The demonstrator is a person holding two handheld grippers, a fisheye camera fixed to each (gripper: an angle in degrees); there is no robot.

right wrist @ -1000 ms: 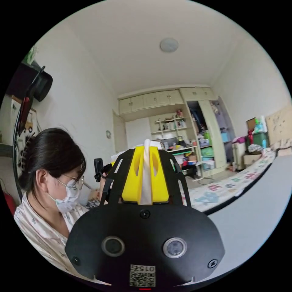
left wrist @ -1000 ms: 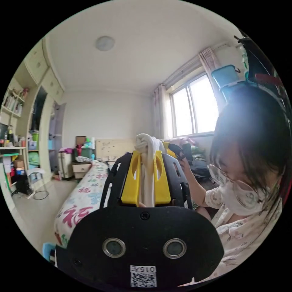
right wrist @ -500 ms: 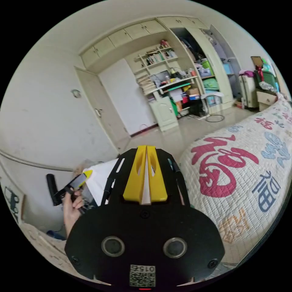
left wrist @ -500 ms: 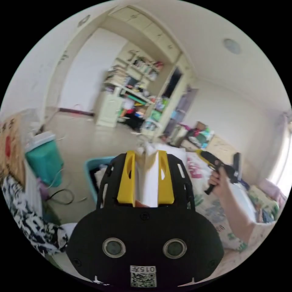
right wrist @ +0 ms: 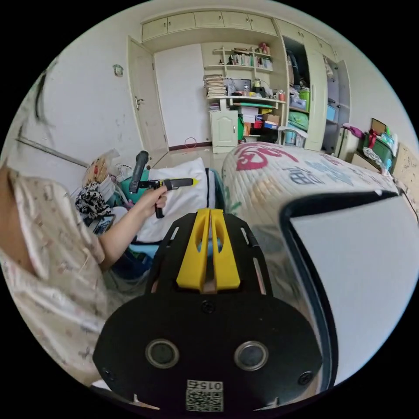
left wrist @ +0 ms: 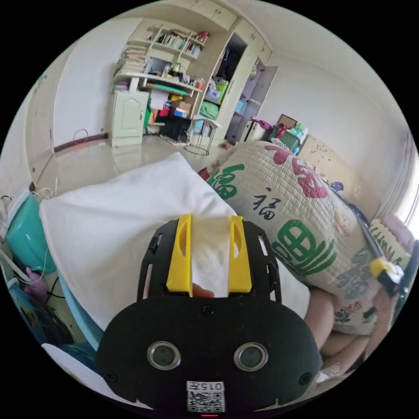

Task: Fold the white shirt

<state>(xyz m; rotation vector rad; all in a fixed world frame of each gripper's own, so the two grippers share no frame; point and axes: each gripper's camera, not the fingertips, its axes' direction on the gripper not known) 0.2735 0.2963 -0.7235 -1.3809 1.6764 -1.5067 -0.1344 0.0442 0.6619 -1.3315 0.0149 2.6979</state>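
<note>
the left hand-held gripper (left wrist: 211,257) clamped a fold of the soft white cotton shirt (left wrist: 118,227) between its yellow jaws; the shirt spread beyond the quilted printed bed's (left wrist: 279,205) foot edge. the right hand-held gripper (right wrist: 210,251) was closed with nothing between its jaws.

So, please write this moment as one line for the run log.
left gripper: shut on white shirt | right gripper: shut, nothing between jaws | shirt: spread over blue basket beside bed | fold: not yet done
</note>
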